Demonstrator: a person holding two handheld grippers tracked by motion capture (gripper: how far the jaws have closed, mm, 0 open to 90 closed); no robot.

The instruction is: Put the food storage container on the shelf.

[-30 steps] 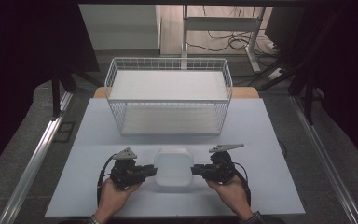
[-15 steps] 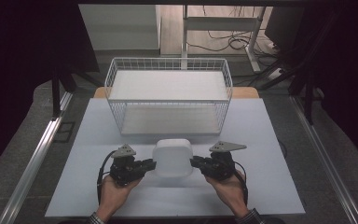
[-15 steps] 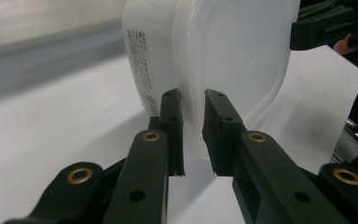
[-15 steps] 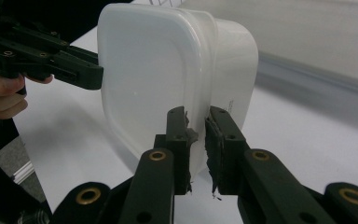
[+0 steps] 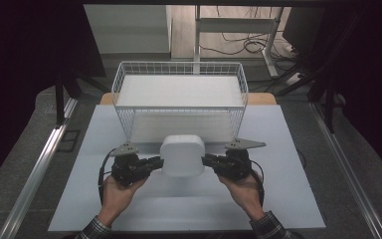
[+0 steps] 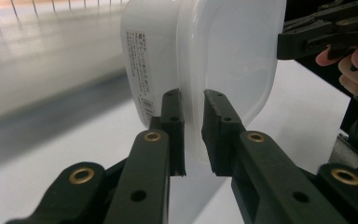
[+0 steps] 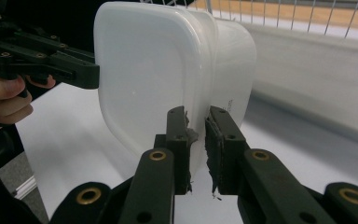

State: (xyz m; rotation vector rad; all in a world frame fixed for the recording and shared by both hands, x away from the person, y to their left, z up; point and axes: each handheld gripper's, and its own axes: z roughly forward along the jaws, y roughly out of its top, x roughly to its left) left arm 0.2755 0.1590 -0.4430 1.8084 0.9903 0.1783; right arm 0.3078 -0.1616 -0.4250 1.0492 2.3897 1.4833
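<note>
- Both hands are up off the white table, and between them hangs a white, rounded-square translucent plastic container, tipped so its broad face looks upward and toward the person.
- The left gripper has its jaws pinched on the container's left rim; the left gripper view shows the black pads pressed against the thin lip on both sides.
- The right gripper mirrors it, its jaws nipped onto the right rim, pads tight on the plastic edge.
- The container sits in the air just on the near side of the white wire basket, centred left to right, with the basket's near wall right behind it.
- By the look of it, this is a two-handed carry toward that basket.
- To do it well: keep both pinches firm, since a rim this thin could slip out.
- Raise both sides evenly so the container does not twist.
- Clear the basket's near top wire before going forward.
</note>
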